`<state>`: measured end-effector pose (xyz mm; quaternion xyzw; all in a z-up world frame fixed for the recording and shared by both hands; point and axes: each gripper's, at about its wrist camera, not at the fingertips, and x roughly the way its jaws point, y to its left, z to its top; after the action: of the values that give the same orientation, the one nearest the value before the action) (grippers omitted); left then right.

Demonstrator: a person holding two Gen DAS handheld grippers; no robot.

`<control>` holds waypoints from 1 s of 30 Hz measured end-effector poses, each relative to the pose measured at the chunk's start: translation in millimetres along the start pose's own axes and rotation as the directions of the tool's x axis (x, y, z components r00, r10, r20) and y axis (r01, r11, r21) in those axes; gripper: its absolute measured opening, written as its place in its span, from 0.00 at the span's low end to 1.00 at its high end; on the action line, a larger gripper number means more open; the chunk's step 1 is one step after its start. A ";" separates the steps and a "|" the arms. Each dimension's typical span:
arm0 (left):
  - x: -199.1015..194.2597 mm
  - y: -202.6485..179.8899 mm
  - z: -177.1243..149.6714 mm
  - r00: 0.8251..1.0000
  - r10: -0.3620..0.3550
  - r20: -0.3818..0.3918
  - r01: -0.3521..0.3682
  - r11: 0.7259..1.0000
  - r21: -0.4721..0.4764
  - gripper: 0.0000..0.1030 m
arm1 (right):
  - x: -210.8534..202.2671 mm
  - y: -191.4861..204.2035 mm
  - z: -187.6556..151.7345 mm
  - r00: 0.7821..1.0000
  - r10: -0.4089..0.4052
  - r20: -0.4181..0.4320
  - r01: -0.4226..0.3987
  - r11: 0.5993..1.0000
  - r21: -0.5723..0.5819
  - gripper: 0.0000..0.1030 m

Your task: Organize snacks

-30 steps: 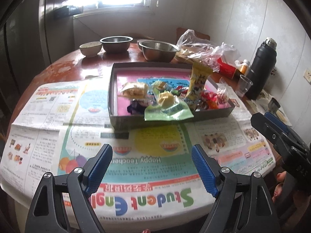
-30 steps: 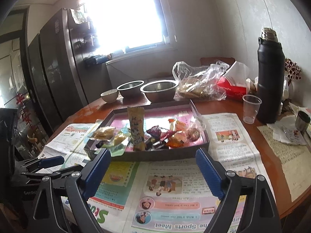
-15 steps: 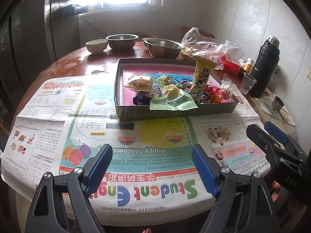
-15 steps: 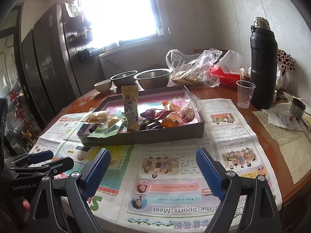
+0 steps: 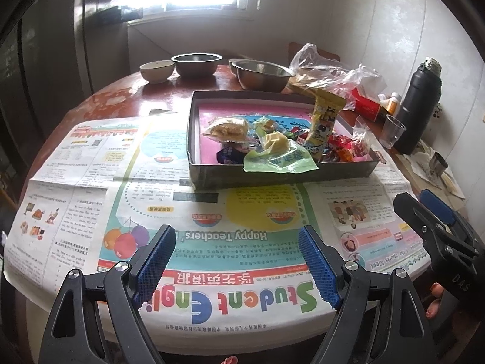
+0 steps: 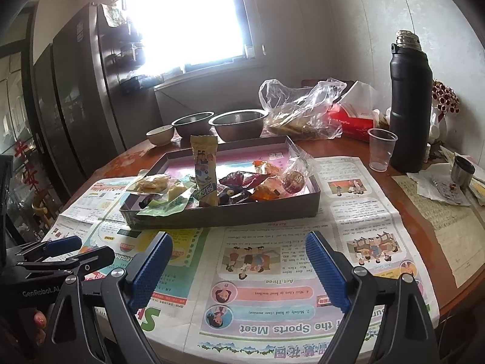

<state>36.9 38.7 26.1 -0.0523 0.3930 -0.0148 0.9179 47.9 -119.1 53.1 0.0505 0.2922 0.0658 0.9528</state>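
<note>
A shallow dark box (image 5: 282, 176) (image 6: 230, 215) with a pink floor sits on newspaper and holds a pile of wrapped snacks. Among them a tall yellow packet (image 5: 322, 127) (image 6: 205, 170) stands upright, a green pouch (image 5: 280, 160) (image 6: 165, 204) hangs over the near rim, and a clear pack of biscuits (image 5: 227, 129) (image 6: 150, 183) lies at the left. My left gripper (image 5: 236, 261) hovers open over the newspaper, short of the box. My right gripper (image 6: 238, 265) is open too, nothing between its blue pads, also short of the box.
Newspaper (image 5: 91, 200) covers the round wooden table's near half. Behind the box stand two steel bowls (image 5: 263, 74), a small ceramic bowl (image 5: 157, 69), a plastic bag (image 6: 300, 109) and a red tissue box (image 6: 351, 119). A black flask (image 6: 409, 106) and plastic cup (image 6: 380, 148) stand right.
Both views have pulled back a little from the box and tilted, so more newspaper shows in front. Neither gripper's jaws have changed.
</note>
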 end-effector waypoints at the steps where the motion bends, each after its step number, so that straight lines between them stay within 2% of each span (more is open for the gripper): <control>1: 0.3 0.4 0.7 1.000 -0.002 0.000 0.002 1.000 0.002 0.82 | -0.1 0.0 -0.2 1.000 0.001 -0.001 -0.001 1.000 0.001 0.87; 30: 8.4 2.3 -1.3 0.999 0.019 -0.033 -0.019 1.000 -0.004 0.82 | 7.5 2.2 -1.7 1.000 0.004 -0.027 -0.004 1.000 -0.004 0.87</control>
<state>41.8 40.3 18.9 -0.0503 0.4086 -0.0059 0.9113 52.9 -115.6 47.8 0.0483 0.3046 0.0688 0.9487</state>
